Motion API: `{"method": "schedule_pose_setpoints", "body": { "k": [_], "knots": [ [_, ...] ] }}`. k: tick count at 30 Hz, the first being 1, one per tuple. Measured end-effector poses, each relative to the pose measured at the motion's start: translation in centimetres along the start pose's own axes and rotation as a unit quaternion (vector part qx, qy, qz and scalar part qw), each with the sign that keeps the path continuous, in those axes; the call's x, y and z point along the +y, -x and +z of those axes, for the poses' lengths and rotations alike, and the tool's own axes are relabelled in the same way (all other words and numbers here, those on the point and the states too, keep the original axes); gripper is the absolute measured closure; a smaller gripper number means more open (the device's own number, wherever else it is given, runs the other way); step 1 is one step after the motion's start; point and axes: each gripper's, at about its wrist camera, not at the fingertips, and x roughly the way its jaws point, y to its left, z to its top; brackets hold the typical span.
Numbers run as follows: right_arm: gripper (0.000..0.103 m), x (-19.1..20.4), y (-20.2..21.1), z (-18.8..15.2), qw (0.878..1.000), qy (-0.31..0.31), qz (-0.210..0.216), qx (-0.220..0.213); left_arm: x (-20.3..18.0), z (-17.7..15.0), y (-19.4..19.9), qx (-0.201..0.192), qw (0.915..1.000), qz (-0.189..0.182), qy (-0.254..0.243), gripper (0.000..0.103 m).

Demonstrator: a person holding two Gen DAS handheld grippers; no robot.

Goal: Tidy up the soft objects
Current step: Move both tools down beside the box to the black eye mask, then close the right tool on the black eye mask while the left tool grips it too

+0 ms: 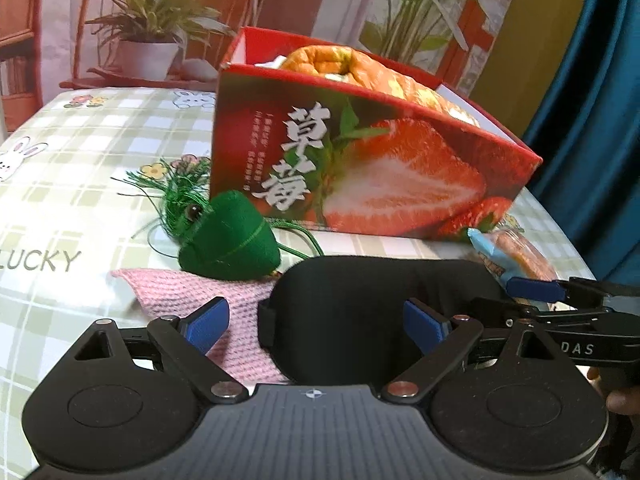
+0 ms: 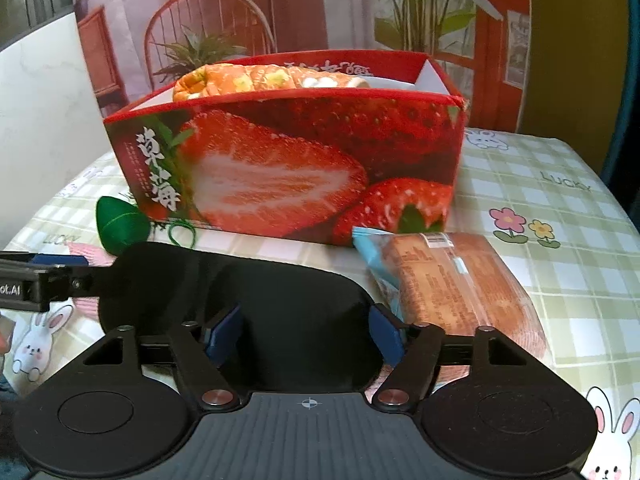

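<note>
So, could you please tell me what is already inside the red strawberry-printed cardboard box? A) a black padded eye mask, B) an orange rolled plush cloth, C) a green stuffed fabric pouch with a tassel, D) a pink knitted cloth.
B: the orange rolled plush cloth pokes above the rim of the red strawberry-printed cardboard box, while the other three lie on the tablecloth outside it.

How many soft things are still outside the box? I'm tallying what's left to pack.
4 outside the box: black eye mask between both grippers, pink knit cloth under it, green pouch at the box's left corner, wrapped bread on the right. Others may be hidden behind the box.
</note>
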Motion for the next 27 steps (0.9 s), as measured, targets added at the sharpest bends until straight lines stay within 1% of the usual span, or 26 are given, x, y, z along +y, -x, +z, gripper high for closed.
{"method": "schedule_pose_setpoints", "body": {
  "k": [2, 5, 10, 11, 21, 27],
  "knots": [
    [0.031, -0.1, -0.1, -0.1, 1.0, 0.001, -0.006, -0.001, 0.1, -0.1, 0.0, -0.001, 1.0, -0.005, 0.001, 0.01],
    [0.03, -0.2, -0.1, -0.3, 1.0, 0.0, -0.012, -0.002, 0.4, -0.3, -0.1, -0.003, 0.9999, -0.013, 0.007, 0.014],
    [0.03, -0.7, -0.5, -0.8, 1.0, -0.018, 0.0, 0.002, 0.2, -0.5, -0.9, 0.013, 0.9996, -0.024, 0.006, 0.024],
    [0.028, -0.7, -0.5, -0.9, 1.0, -0.021, 0.003, 0.002, 0.2, -0.5, -1.0, 0.015, 0.9996, -0.024, 0.006, 0.024],
    [0.028, -0.5, -0.5, -1.1, 0.999, -0.025, 0.022, 0.006, 0.4, -1.3, -1.5, 0.01, 0.9995, -0.029, 0.01, 0.024],
    [0.034, -0.3, -0.2, -0.6, 0.999, -0.019, 0.03, 0.014, 0.6, -1.5, -1.3, 0.005, 0.9994, -0.032, 0.016, 0.024]
  ]
}}
